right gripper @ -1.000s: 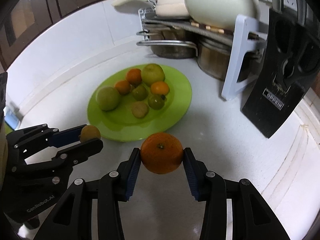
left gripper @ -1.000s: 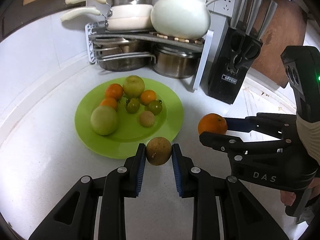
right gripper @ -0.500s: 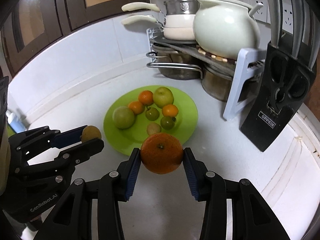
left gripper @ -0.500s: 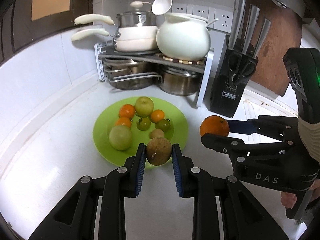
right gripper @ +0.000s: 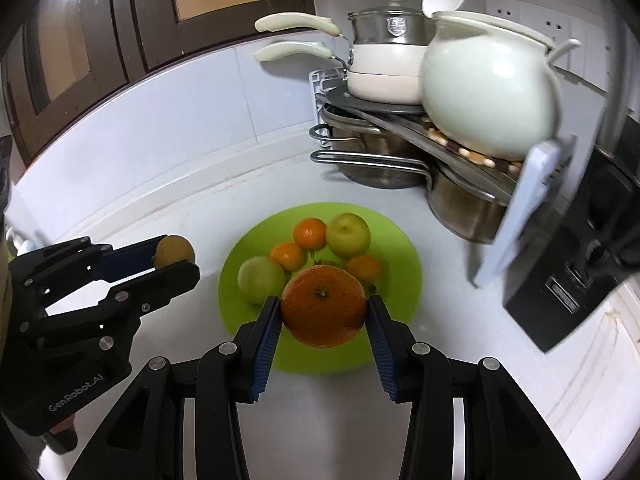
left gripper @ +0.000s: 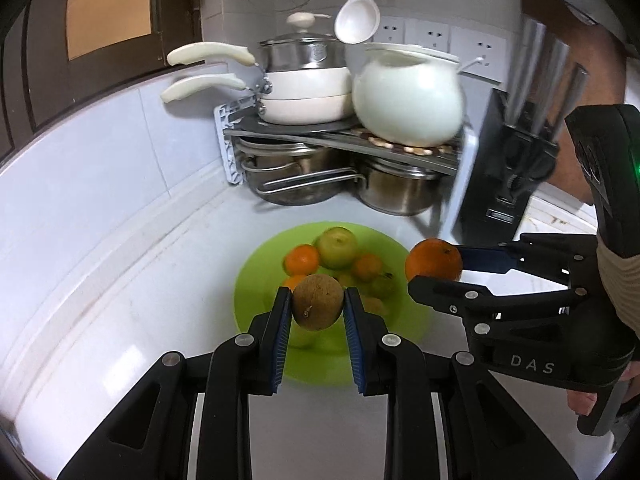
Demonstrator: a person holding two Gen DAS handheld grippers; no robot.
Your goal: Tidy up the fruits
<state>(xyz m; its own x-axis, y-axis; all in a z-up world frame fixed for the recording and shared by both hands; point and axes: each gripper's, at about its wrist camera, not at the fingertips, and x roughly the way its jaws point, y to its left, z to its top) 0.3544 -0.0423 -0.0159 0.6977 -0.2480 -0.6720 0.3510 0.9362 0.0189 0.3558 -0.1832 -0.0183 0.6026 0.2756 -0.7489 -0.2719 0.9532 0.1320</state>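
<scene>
1. The black left gripper (left gripper: 318,312) with blue ribbed pads is clamped on a small round brown fruit (left gripper: 317,302), holding it in the air above the near rim of a round lime-green plastic plate (left gripper: 404,322).
2. The plate sits on a white kitchen countertop (left gripper: 120,288) and carries a pile of small orange citrus fruits (right gripper: 309,233) and yellow-green apples (right gripper: 347,235).
3. The black right gripper (right gripper: 323,314), jaws partly apart, grips a large round orange (right gripper: 323,311) between its blue pads, above the plate's near edge.
4. Behind the plate, a grey corner rack (right gripper: 520,208) holds steel pots and a white ceramic pot (right gripper: 486,94).
</scene>
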